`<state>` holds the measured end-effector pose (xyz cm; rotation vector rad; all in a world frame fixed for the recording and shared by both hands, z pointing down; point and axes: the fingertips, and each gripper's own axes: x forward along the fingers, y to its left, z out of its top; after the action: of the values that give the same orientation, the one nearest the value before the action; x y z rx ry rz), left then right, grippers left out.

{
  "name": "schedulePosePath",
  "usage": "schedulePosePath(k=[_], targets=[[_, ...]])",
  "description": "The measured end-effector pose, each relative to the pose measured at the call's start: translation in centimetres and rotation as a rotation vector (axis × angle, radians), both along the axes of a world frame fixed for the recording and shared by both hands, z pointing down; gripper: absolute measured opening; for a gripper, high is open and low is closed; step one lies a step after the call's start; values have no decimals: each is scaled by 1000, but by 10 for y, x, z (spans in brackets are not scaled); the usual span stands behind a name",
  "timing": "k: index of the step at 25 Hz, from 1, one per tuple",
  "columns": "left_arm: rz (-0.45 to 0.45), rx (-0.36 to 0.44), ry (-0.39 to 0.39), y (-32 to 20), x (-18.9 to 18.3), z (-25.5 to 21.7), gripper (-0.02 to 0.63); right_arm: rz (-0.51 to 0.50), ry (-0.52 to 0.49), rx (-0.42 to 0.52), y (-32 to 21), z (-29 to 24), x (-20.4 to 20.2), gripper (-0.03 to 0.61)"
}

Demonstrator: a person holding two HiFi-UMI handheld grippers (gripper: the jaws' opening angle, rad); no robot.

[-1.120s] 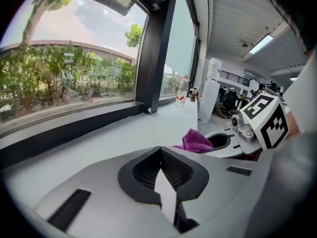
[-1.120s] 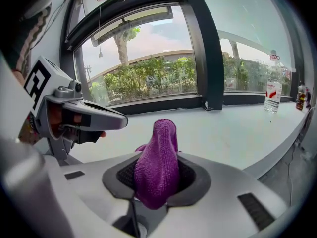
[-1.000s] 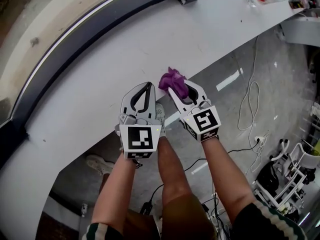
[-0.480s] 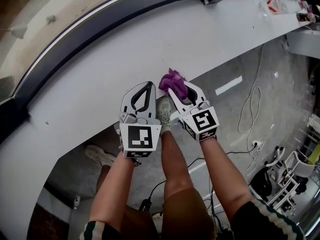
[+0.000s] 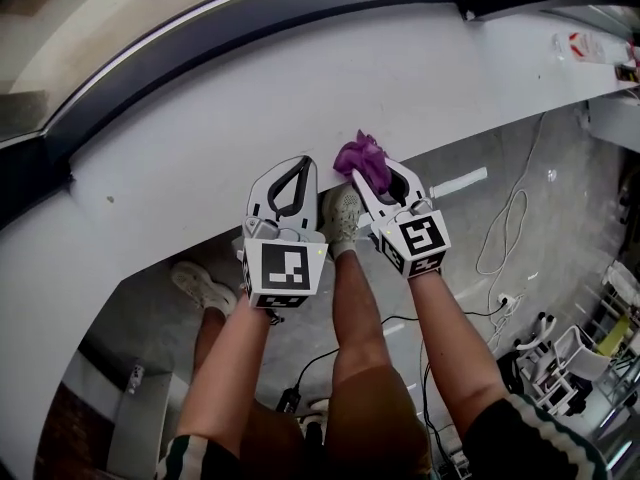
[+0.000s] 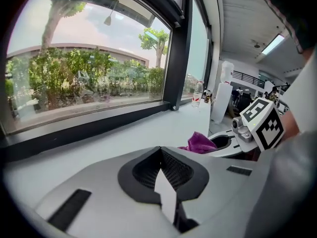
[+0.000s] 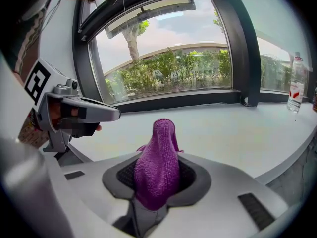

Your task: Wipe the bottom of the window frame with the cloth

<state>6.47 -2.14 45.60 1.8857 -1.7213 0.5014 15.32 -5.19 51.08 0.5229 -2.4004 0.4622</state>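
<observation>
A: What is the right hand-held gripper (image 5: 368, 176) doing?

B: It is pinching the purple cloth (image 5: 360, 156) with its jaws closed tight on it. In the right gripper view the cloth (image 7: 159, 162) is standing up out of the jaws in a bunched peak.

A: Where is the cloth sitting in the head view?

B: Just right of centre, at the near edge of the white surface (image 5: 180, 158). I cannot tell whether it is touching that surface.

A: And the left hand-held gripper (image 5: 298, 164)?

B: It is lying just beside the right one, on its left. Its jaws are meeting at the tips and gripping nothing. In its own view the cloth (image 6: 200, 142) is showing to the right of the jaws.

A: Is the cloth reaching the window frame (image 5: 260, 13)?

B: No. The dark frame is curving across the top of the frame, and a wide band of white surface is lying between it and the cloth.

A: Anything else?

B: A bottle (image 7: 296, 90) is standing on the surface at the right edge of the right gripper view, and cables (image 5: 505, 228) are trailing over the floor at the right of the head view.
</observation>
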Motion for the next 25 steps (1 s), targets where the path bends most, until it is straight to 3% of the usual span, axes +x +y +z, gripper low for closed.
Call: schedulePosePath(k=[25], targets=[[-134,-57,9,102,-72,4,8,-104,15,-21,77,0,-75,129]])
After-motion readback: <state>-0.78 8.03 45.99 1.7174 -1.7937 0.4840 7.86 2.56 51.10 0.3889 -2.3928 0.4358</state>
